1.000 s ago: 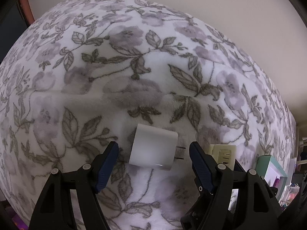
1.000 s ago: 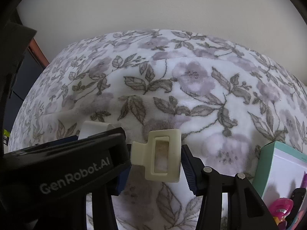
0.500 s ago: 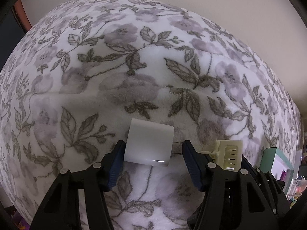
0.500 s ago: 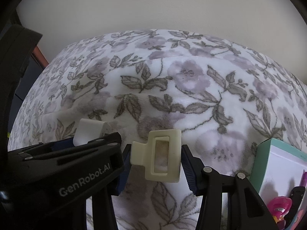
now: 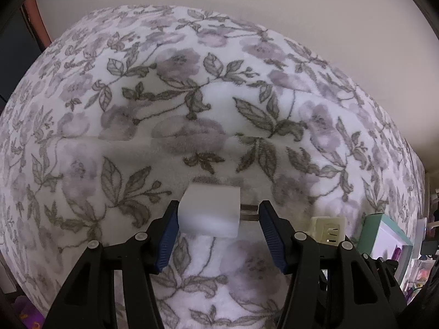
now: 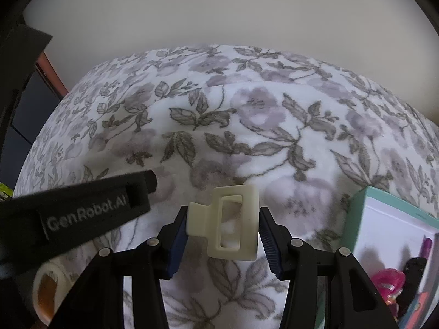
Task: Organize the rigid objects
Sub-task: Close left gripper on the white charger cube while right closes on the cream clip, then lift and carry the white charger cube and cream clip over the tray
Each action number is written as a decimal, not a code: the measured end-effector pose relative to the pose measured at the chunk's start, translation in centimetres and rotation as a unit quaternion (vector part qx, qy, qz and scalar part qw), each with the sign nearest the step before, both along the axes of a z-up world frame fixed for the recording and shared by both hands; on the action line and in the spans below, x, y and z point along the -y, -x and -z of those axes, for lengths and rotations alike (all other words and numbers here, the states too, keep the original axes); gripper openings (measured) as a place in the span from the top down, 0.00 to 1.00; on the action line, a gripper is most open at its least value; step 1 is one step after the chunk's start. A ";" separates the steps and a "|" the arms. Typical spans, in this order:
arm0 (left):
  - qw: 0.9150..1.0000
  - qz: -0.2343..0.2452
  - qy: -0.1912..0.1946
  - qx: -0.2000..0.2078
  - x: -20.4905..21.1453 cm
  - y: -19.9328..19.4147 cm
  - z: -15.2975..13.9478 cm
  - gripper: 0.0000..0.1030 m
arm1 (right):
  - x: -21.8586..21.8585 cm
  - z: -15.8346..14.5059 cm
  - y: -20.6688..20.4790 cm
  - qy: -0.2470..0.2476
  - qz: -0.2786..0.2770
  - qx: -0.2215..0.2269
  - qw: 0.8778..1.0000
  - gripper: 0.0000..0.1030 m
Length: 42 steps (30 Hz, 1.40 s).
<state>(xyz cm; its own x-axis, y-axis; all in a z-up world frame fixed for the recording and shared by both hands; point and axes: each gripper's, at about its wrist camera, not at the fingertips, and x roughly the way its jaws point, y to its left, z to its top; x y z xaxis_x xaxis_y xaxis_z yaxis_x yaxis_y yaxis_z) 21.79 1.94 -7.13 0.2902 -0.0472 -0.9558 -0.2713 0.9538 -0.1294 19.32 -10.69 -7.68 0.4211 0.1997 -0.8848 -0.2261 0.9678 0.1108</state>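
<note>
Charger block (image 5: 210, 211), white, prongs pointing right: between the fingers of my left gripper (image 5: 216, 227), which have just been closing; left pad against it, right pad at the prong tips. Cream hair claw (image 6: 233, 223): clamped in my right gripper (image 6: 221, 237) above the floral blanket (image 6: 247, 126), near the teal box (image 6: 354, 219)

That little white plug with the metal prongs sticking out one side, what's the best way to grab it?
Grip the white plug by its blocky body, across two flat opposite faces, coming down from above as it lies on the blanket. As the left gripper sits now, one pad meets the body but the other faces the thin prongs; flat faces would probably hold steadier.
</note>
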 end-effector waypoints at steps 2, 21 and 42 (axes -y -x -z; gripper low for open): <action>1.000 0.001 0.002 0.004 0.3 0.3 -0.8 0.42 | 0.6 -0.8 0.4 -0.002 0.005 0.002 1.000 0.49; 0.994 0.077 -0.027 0.078 7.0 8.3 -9.3 0.42 | 8.2 -8.6 7.0 0.014 0.069 0.028 0.997 0.49; 0.985 0.137 0.018 0.100 11.5 15.2 -9.6 0.42 | 19.1 -9.8 16.0 0.015 0.179 -0.002 0.984 0.49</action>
